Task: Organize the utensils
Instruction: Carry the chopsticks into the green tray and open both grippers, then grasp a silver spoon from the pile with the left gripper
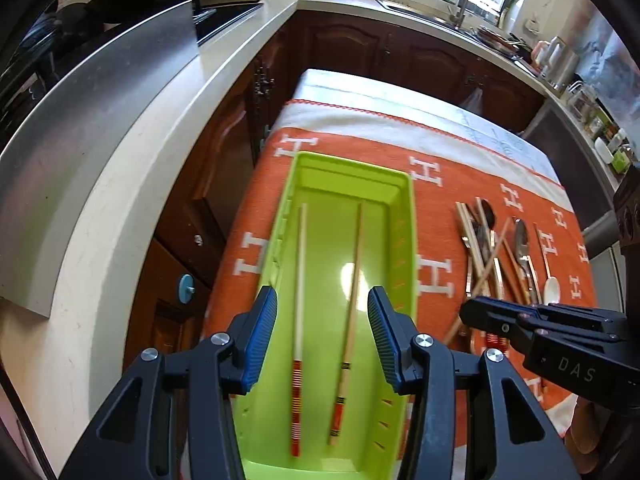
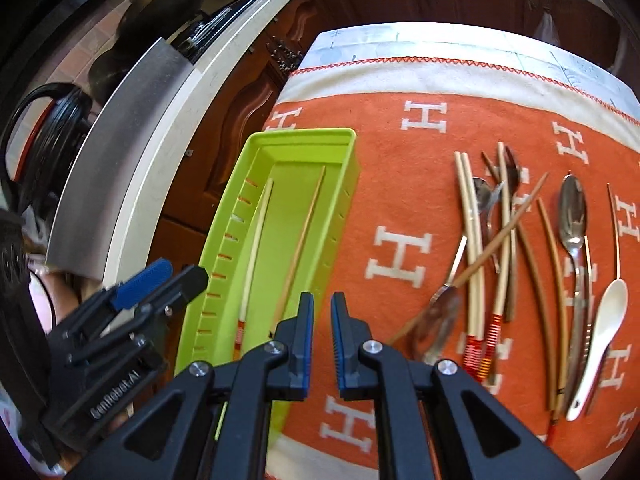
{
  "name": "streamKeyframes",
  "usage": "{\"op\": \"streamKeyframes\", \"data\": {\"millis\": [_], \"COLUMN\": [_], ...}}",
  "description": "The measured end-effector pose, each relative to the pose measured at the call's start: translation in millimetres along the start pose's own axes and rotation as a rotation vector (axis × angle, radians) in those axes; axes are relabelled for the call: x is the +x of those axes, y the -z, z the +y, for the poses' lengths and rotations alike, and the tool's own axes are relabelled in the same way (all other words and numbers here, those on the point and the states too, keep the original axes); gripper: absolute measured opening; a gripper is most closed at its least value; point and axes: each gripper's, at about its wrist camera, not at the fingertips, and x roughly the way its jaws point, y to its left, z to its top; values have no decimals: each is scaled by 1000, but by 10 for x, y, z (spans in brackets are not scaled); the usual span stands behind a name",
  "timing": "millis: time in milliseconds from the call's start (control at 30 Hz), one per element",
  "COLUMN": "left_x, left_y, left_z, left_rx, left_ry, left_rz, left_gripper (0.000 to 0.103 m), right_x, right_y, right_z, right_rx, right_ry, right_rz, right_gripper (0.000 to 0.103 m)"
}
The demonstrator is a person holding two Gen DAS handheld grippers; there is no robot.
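Lying inside the green tray [image 1: 406, 216] two chopsticks [image 1: 301, 280], loose utensil pile [image 2: 520, 248] right of the tray on the orange cloth [image 2: 400, 152], left gripper [image 1: 322, 336] over the tray, fingers wide apart, empty, right gripper [image 2: 322, 344] beside the tray, fingers narrowly parted, empty.

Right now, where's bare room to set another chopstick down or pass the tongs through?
Free: the green tray's floor between its two chopsticks, and the orange cloth between tray and utensil pile. Crowded: that pile, where chopsticks and spoons cross, out to the white spoon.
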Motion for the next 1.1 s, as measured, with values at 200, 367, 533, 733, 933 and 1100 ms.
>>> {"op": "streamKeyframes", "data": {"millis": [200,367,533,733,933,1100], "left_x": [-61,-70,-41,59,245,391], "left_y": [26,19,39,100,193,297], "left_z": [-205,-401,-648,-1010,-1166,-1205], "left_rx": [28,47,107,200,219,207], "left_ry": [57,103,104,90,134,170], "left_rz": [3,27,39,56,113,132], "left_gripper": [46,48,53,53,53,53], "right_x": [-236,-503,-762,-964,-927,-852], "right_y": [102,219,338,509,619,751], "right_z": [-288,-515,-765,-994,-1219,-1312], "right_rx": [13,22,41,61,103,112], "right_ry": [9,55,90,124,114,80], "right_rz": [-4,-38,-100,-171,-180,-183], "right_gripper": [9,9,9,9,9,9]}}
